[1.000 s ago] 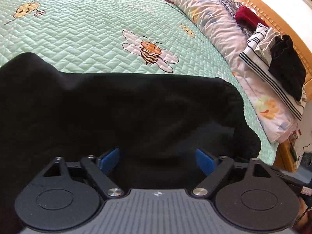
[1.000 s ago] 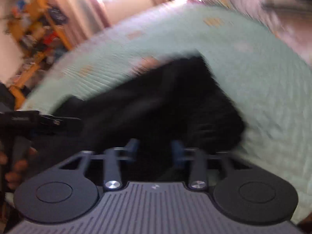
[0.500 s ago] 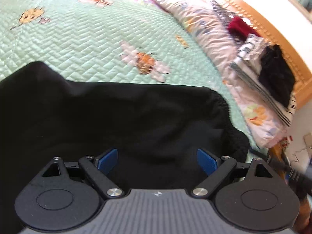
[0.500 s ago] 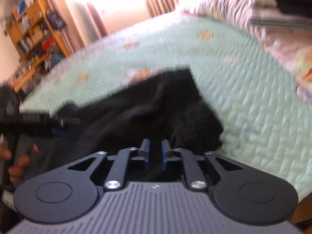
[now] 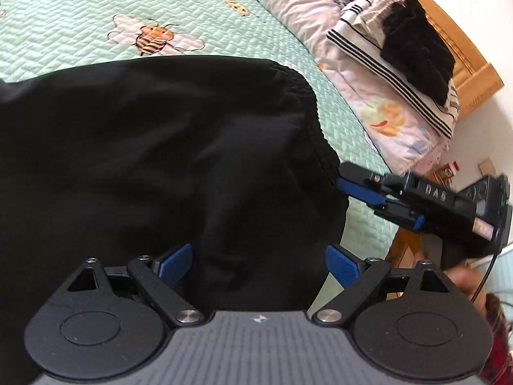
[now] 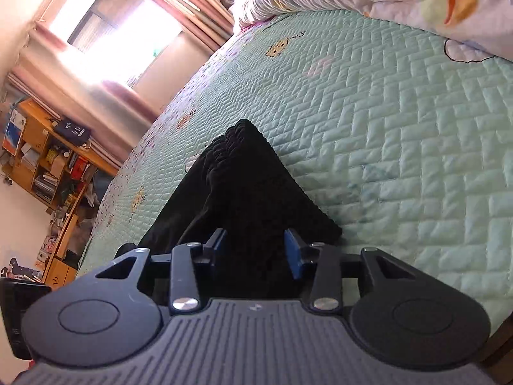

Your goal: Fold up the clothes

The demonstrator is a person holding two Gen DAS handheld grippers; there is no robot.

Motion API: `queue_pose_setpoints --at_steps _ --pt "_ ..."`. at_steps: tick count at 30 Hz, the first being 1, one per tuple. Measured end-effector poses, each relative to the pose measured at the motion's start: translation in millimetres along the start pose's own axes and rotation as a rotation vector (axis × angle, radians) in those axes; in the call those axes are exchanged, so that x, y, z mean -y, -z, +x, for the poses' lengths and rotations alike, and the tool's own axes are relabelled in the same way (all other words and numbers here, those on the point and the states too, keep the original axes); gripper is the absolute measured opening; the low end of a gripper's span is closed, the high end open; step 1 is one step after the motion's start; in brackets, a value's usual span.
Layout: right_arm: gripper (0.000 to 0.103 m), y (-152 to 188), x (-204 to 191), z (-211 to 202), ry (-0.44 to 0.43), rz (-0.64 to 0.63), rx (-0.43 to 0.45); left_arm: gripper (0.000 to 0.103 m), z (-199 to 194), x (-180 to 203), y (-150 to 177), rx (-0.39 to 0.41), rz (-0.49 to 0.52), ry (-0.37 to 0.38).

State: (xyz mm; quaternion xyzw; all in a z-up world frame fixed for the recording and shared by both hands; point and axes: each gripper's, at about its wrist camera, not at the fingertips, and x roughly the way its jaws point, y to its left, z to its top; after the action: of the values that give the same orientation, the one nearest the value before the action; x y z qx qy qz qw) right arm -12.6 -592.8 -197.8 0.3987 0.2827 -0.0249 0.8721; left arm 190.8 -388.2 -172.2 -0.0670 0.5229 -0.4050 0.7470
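Note:
A black garment (image 5: 160,144) with a gathered elastic edge lies spread on the mint quilted bedspread (image 5: 80,25). My left gripper (image 5: 258,266) hovers over its near part, blue pads wide apart and holding nothing. My right gripper (image 5: 344,186) comes in from the right, its tip at the garment's elastic corner. In the right wrist view the right gripper (image 6: 255,248) is open, and the dark cloth (image 6: 243,186) lies between and beyond its blue pads. That cloth's far end narrows to a ribbed corner on the bedspread (image 6: 400,128).
Folded clothes (image 5: 400,41), striped and black, are stacked on a floral quilt (image 5: 304,9) against the wooden headboard (image 5: 474,73). A hand (image 5: 465,276) holds the right gripper's handle. Beyond the bed stand a cluttered wooden shelf (image 6: 41,160) and a curtained window (image 6: 121,25).
The right gripper's pads, nearly together half a second ago, have spread apart over the garment's corner. It has also come into the left wrist view. The left gripper stayed open.

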Motion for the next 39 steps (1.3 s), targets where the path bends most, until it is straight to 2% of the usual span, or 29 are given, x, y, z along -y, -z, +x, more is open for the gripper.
queue_pose_setpoints --at_steps 6,12,14,15,18,20,21,22,23,26,28,35,36,37,39 --pt "0.039 8 -6 3 0.028 -0.060 0.005 0.090 3 13 2 -0.020 0.068 -0.066" --pt "0.039 -9 4 -10 -0.066 -0.033 -0.067 0.090 0 24 1 -0.028 0.065 -0.125" --pt "0.042 -13 -2 -23 -0.104 -0.057 -0.042 0.091 -7 26 3 -0.007 0.051 -0.106" --pt "0.046 -14 -5 -27 -0.129 -0.067 -0.031 0.091 -9 26 4 -0.001 0.043 -0.101" --pt "0.057 -16 -16 -32 -0.193 -0.097 -0.014 0.092 -12 20 9 -0.002 0.033 -0.159" --pt "0.059 -13 -17 -19 -0.130 -0.125 -0.055 0.092 -20 13 14 0.020 0.006 -0.155" --pt "0.056 -11 -15 -13 -0.088 -0.133 -0.065 0.092 -26 9 17 0.032 -0.015 -0.148" --pt "0.045 -8 -13 -9 -0.046 -0.141 -0.072 0.092 -32 5 20 0.046 -0.033 -0.142" --pt "0.042 -6 -11 -4 -0.003 -0.149 -0.079 0.092 -40 2 24 0.064 -0.035 -0.139" --pt "0.045 -2 -31 -16 0.032 -0.174 -0.028 0.092 -66 -9 38 0.122 -0.049 -0.141" --pt "0.051 5 -54 -28 0.050 -0.223 0.031 0.092 -87 -22 49 0.164 -0.072 -0.116" --pt "0.065 36 -82 3 0.087 -0.216 -0.042 0.093 -145 -84 72 0.250 -0.188 -0.197" --pt "0.065 41 -85 8 0.092 -0.215 -0.054 0.093 -152 -95 74 0.256 -0.210 -0.196" --pt "0.057 45 -89 13 0.097 -0.213 -0.065 0.093 -160 -106 77 0.262 -0.229 -0.196" --pt "0.053 54 -97 22 0.107 -0.210 -0.088 0.093 -171 -121 85 0.268 -0.239 -0.199"
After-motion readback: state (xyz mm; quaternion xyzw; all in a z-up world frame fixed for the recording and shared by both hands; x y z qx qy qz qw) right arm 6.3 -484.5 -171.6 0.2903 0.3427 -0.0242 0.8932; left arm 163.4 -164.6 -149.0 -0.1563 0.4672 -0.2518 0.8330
